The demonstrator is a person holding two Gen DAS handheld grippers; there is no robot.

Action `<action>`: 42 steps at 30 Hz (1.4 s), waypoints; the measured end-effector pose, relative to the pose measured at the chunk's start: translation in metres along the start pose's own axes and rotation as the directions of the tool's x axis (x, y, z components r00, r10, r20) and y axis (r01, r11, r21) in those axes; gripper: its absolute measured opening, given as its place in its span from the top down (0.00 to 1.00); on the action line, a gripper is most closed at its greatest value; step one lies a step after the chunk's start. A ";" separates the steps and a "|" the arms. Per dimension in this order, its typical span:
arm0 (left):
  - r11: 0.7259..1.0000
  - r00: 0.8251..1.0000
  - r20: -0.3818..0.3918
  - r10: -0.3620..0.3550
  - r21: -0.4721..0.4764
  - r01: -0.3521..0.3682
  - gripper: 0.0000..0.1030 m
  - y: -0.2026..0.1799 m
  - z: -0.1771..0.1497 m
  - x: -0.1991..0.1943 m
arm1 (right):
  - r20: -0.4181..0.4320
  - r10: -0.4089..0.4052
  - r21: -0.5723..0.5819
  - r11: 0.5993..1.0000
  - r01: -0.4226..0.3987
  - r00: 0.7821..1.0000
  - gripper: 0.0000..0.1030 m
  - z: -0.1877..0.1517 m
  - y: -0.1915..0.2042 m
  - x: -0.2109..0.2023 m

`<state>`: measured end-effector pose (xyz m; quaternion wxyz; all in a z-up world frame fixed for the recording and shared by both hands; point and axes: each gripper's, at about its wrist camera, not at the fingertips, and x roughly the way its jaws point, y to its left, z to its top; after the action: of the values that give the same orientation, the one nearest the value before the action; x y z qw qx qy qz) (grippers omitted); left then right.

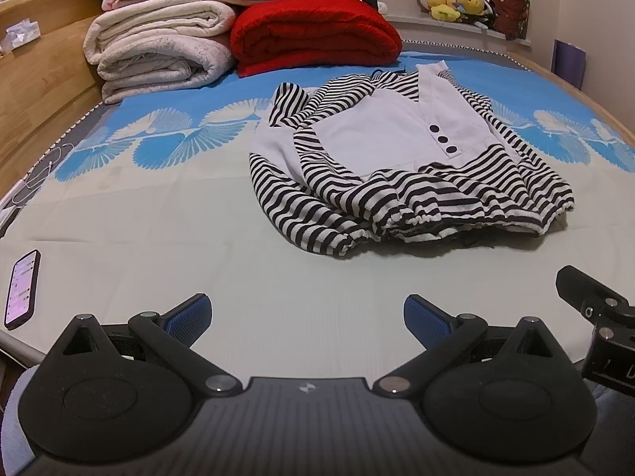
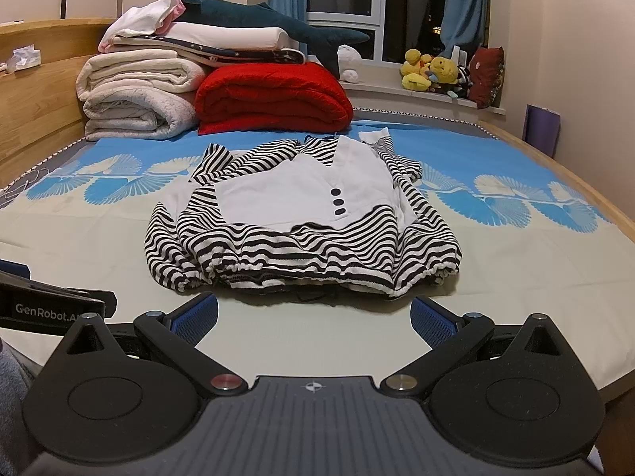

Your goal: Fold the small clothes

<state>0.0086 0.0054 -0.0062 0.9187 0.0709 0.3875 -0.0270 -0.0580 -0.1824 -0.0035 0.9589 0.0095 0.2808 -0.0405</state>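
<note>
A small black-and-white striped top [image 1: 397, 182] with a white front panel and three dark buttons lies on the bed [image 1: 158, 218], sleeves folded inward, hem toward me. In the right wrist view the same top [image 2: 301, 222] sits just beyond the fingers. My left gripper [image 1: 307, 319] is open over bare sheet, short of the garment and to its left. My right gripper [image 2: 313, 317] is open too, its blue pads just in front of the hem, holding nothing. The right gripper's body [image 1: 595, 301] shows at the left view's right edge.
Folded cream blankets [image 1: 158, 51] and a red blanket [image 1: 317, 35] are stacked at the bed's far end. A phone [image 1: 22, 289] lies near the bed's left edge. Wooden bed rails [image 1: 35, 91] run along both sides. Plush toys [image 2: 432, 71] sit on the windowsill.
</note>
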 end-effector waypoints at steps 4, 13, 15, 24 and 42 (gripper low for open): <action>1.000 0.999 -0.036 -0.027 -0.002 0.027 0.00 0.002 -0.001 0.011 | -0.008 0.002 0.008 1.000 -0.002 1.000 0.01 0.000 -0.003 0.009; 0.994 0.998 -0.059 -0.018 -0.108 0.012 0.00 0.046 0.040 0.066 | -0.084 -0.083 0.110 0.990 0.092 0.993 0.01 0.033 -0.081 0.076; 0.992 0.997 -0.075 -0.032 -0.126 0.022 0.00 0.054 0.055 0.085 | -0.114 -0.109 0.172 0.977 0.128 0.987 0.01 0.040 -0.109 0.094; 0.968 0.959 -0.219 -0.181 -0.213 0.134 0.00 0.057 0.083 0.178 | -0.229 -0.298 0.298 0.885 0.358 0.927 0.06 0.068 -0.205 0.218; 0.942 0.960 -0.181 -0.212 -0.299 0.152 0.90 0.062 0.111 0.198 | -0.165 -0.003 0.424 0.903 0.074 0.986 0.89 0.070 -0.186 0.246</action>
<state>0.2314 0.0513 -0.0647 0.8668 -0.0947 0.4872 -0.0490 0.1704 -0.3883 -0.0765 0.9065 0.2177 0.3415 -0.1192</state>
